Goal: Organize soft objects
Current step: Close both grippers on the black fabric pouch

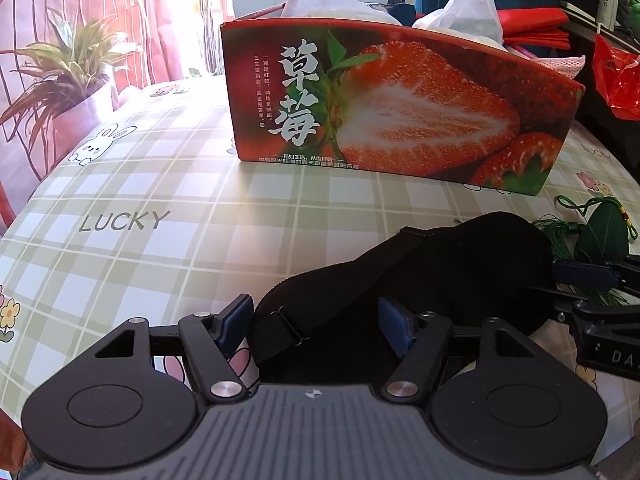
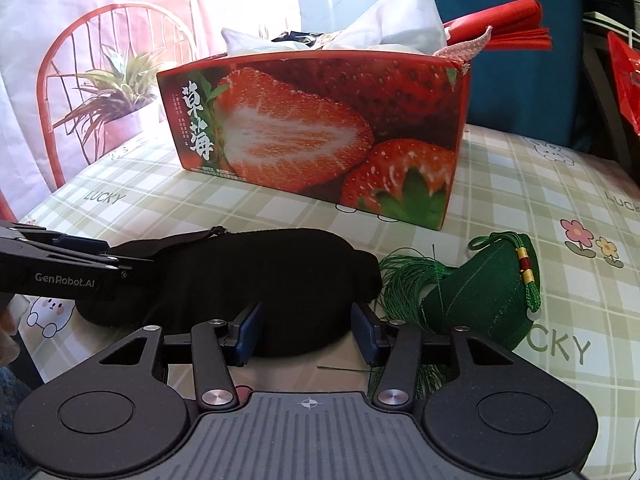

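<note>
— Working on which step now?

— Getting hold of the black sleep mask (image 1: 440,264), by the look of it: lying flat on the bench (image 1: 140,168), reaching between both pairs of fingers (image 1: 236,316). Left gripper (image 1: 316,320): standing wide astride the strap end, not visibly pressing. Right gripper (image 2: 306,328): standing narrower, flanking the other end; pressing or not, impossible to tell.

— Calling for what next?

— Probably closing both pairs on the padding, lifting together, then carrying forward over the near wall of the strawberry box (image 1: 400,112), standing well ahead of the fingertips. Minding the loose strap, likely snagging otherwise.

— Anything else waiting?

— Green tasselled sachet (image 2: 480,300), lying just right of the right fingers, threads nearly touching the mask.

— And the surroundings?

— Green plaid cloth with bunnies, flowers and "LUCKY" covering the bench. White crumpled wrapping (image 1: 468,8) poking out of the box. Red chair (image 2: 52,80), potted plant (image 1: 68,64) and pink curtain (image 1: 180,12) standing beyond, off to the left.
</note>
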Action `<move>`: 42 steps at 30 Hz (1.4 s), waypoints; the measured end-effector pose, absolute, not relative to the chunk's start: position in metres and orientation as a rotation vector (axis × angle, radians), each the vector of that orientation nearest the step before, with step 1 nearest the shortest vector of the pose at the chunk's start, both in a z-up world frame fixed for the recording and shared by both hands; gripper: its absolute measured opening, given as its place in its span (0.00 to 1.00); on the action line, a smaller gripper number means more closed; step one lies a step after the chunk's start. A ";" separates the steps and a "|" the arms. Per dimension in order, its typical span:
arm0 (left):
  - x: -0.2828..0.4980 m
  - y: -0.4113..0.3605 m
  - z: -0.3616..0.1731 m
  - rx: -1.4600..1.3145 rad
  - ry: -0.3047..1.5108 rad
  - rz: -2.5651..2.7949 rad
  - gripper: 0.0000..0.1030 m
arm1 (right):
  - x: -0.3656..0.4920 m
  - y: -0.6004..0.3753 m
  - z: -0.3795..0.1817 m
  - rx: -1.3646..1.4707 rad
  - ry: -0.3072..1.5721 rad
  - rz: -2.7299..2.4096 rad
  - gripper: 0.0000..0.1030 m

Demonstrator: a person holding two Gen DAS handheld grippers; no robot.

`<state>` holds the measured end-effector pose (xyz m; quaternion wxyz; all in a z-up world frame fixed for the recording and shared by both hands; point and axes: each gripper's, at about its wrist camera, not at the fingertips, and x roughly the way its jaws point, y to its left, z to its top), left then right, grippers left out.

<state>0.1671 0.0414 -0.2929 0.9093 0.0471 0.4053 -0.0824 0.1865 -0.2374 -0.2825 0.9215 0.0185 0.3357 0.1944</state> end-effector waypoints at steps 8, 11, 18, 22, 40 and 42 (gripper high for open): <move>0.166 0.043 -0.293 0.094 0.828 -0.174 0.69 | 0.201 -0.238 -0.280 0.010 0.650 0.360 0.55; 0.165 0.044 -0.293 0.093 0.827 -0.174 0.69 | 0.207 -0.240 -0.284 0.017 0.679 0.353 0.60; 0.164 0.044 -0.292 0.093 0.826 -0.174 0.69 | 0.203 -0.235 -0.285 0.014 0.687 0.423 0.60; 0.164 0.045 -0.292 0.093 0.823 -0.178 0.69 | 0.199 -0.236 -0.284 0.024 0.683 0.424 0.52; 0.163 0.045 -0.293 0.091 0.817 -0.182 0.69 | 0.224 -0.246 -0.279 0.056 0.677 0.341 0.48; 0.163 0.045 -0.293 0.090 0.817 -0.183 0.69 | 0.232 -0.243 -0.283 0.052 0.713 0.362 0.49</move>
